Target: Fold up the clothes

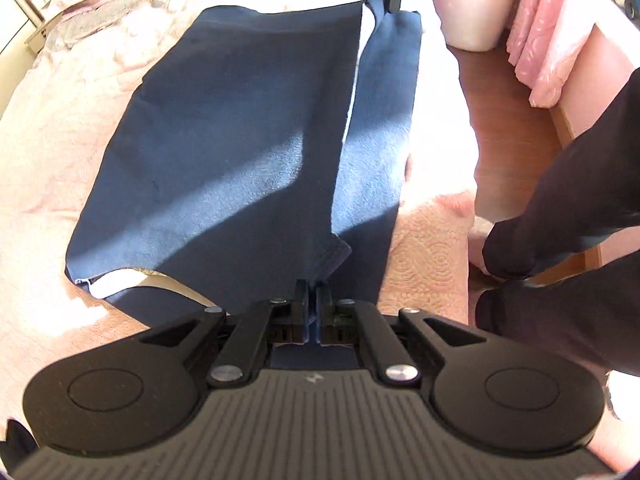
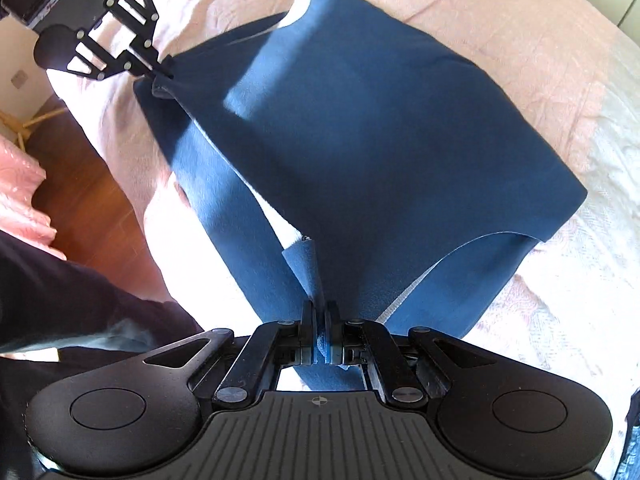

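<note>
Both tongs are pinching corners of the blue garment [image 2: 380, 132] on the pink bedspread [image 2: 540, 60]: left gripper [image 1: 313, 294] and right gripper [image 2: 320, 312] clamped tight. Probably mid-fold; they are needing level hands, edges matching before lowering.

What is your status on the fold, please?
Left gripper and right gripper both shut on garment corners. Blue garment partly folded on bed. Nothing in the way.
</note>
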A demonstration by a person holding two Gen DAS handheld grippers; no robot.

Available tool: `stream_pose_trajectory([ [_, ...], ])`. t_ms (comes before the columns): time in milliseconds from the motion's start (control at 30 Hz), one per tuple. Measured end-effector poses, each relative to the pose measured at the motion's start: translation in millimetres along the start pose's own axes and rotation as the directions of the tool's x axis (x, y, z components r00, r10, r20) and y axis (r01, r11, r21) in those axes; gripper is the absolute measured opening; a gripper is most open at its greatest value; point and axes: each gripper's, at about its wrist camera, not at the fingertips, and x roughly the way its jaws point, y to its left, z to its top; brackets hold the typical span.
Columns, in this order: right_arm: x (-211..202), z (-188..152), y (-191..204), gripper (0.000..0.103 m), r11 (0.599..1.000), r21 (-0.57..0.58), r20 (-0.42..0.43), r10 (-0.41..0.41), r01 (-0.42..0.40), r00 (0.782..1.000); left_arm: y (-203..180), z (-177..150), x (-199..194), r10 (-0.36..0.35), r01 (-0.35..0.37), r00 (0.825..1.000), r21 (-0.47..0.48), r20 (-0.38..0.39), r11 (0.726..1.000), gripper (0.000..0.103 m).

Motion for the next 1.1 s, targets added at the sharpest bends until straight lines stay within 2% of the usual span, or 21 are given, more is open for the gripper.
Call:
stream_pose_trajectory([
  [133,11,-2,7,0.002,0.999,-0.049,0.003,-0.006,0.006,1.0,-10,0,1,0.027,-0.026,0.999,0.032,-0.022,0.999,0.0],
  [167,13,-3,8,0.002,1.0,-0.023,0.01,-0.017,0.017,1.0,-12,0,1,0.031,-0.03,0.999,0.042,-0.028,0.999,0.0],
  [300,22,-5,18,0.002,0.999,-0.049,0.01,-0.01,0.011,1.0,-24,0,5,0.032,-0.028,0.998,0.077,-0.05,0.997,0.0],
  [533,36,-27,26,0.002,0.997,-0.075,0.01,-0.024,0.024,1.0,-32,-2,16,0.055,-0.043,0.993,0.115,-0.1,0.992,0.001],
  [700,53,-31,30,0.003,0.99,-0.139,-0.034,-0.032,0.027,0.999,-33,-5,16,0.035,-0.017,0.986,0.107,-0.165,0.994,0.01],
  [767,46,-32,29,0.017,0.992,-0.124,-0.041,-0.031,0.025,0.999,-32,-6,13,0.021,-0.003,0.982,0.092,-0.189,0.996,0.015],
  [833,35,-36,24,0.065,0.997,-0.075,-0.042,-0.033,0.03,0.999,-20,-6,-1,0.011,-0.007,0.982,0.018,-0.191,1.0,0.015],
  [867,29,-38,22,0.069,0.999,-0.042,-0.034,-0.034,0.032,0.999,-12,-6,-8,0.011,-0.015,0.982,-0.017,-0.188,1.0,0.015],
  [967,3,-35,-2,0.069,0.999,0.04,0.024,-0.02,0.019,1.0,19,0,-30,0.034,-0.055,0.986,-0.123,-0.162,0.991,0.016],
  [1100,-25,-14,-52,0.069,0.991,0.129,0.106,-0.033,0.019,0.994,87,13,-38,0.079,-0.1,0.992,-0.235,-0.098,0.967,0.021],
])
